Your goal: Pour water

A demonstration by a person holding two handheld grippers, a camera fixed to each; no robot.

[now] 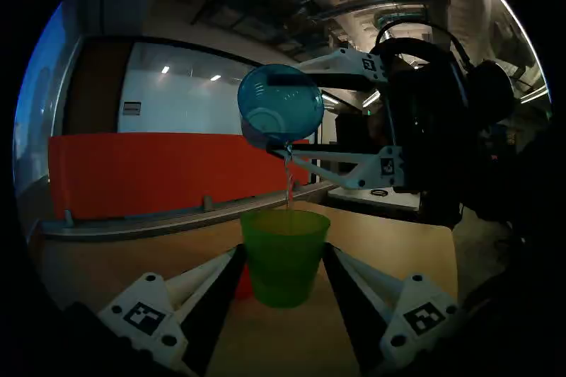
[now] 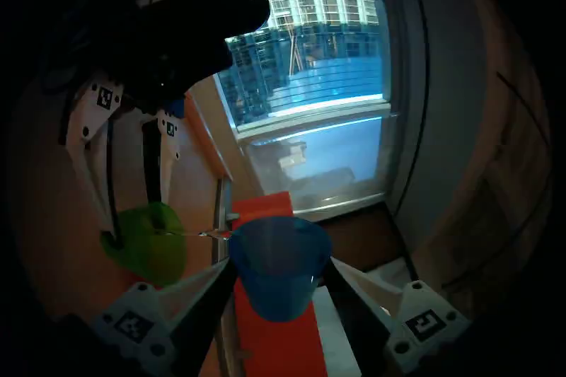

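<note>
The right gripper (image 2: 279,267) is pouring, its fingers clamping a blue cup (image 1: 276,102) tilted above the green cup (image 1: 284,267) that the left gripper (image 1: 284,253) is clasping; next, likely tilting further.

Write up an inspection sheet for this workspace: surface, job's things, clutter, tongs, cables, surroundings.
Surface: wooden tabletop, no spill seen.
Job's things: blue cup tipped above the upright green cup; a thin water stream falls into it.
Clutter: small red object behind the green cup; I cannot tell what it is.
Tongs: left tongs shut on the green cup; right tongs shut on the blue cup.
Cables: black cable looping over the right tongs' body.
Surroundings: orange-red panel, metal rail along the table's far edge, large window.
</note>
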